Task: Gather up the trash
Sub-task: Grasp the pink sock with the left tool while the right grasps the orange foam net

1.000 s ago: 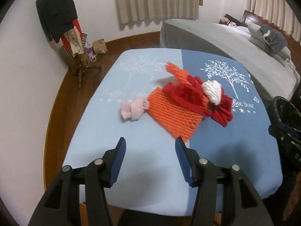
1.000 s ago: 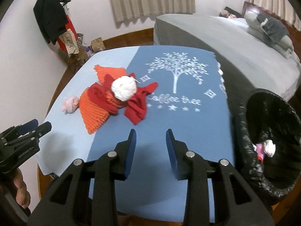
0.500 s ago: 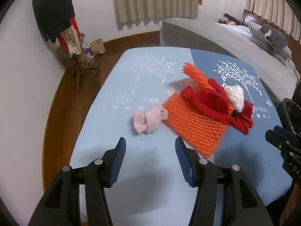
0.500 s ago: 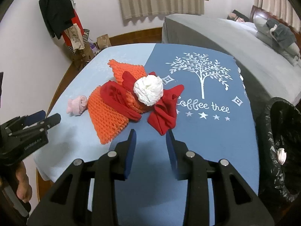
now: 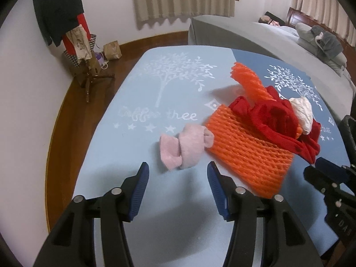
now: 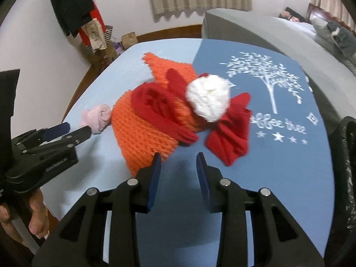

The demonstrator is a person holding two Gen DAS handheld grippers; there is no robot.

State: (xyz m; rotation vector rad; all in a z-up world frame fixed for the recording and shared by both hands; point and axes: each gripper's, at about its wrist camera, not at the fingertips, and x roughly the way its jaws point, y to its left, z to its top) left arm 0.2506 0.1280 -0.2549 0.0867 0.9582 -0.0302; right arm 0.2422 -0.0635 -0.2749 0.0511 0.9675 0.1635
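Nearest in the left wrist view, the left gripper (image 5: 178, 173) hangs just above the desk (image 5: 124, 178), which is covered in a blue cloth printed with white trees. Its blue-padded fingers stand wide apart and hold nothing. Just beyond its fingertips, roughly centred between them, lies a crumpled pink tissue wad (image 5: 185, 148). It looks light, soft and easily squashed, so a pinch across its thick middle should take it; a twisted end might slip free.

Touching the wad's far right edge is an orange foam fruit net (image 5: 247, 162), flat, springy and probably almost weightless. It would likely flop if lifted by one corner, so a free edge near the gripper seems the best hold. A second orange net (image 5: 249, 80) sticks up further back.

In the right wrist view, the right gripper (image 6: 179, 169) is also parted and empty, poised over the desk with the near edge of the orange net just ahead and to its left. Draped across the nets is red foam netting (image 6: 231, 131), limp and loose. Resting on top, beyond the fingertips, is a white crumpled paper ball (image 6: 209, 98), light and compressible; pinching its widest part seems safest.

At the far right edge is a black-lined trash bin (image 6: 347, 178).
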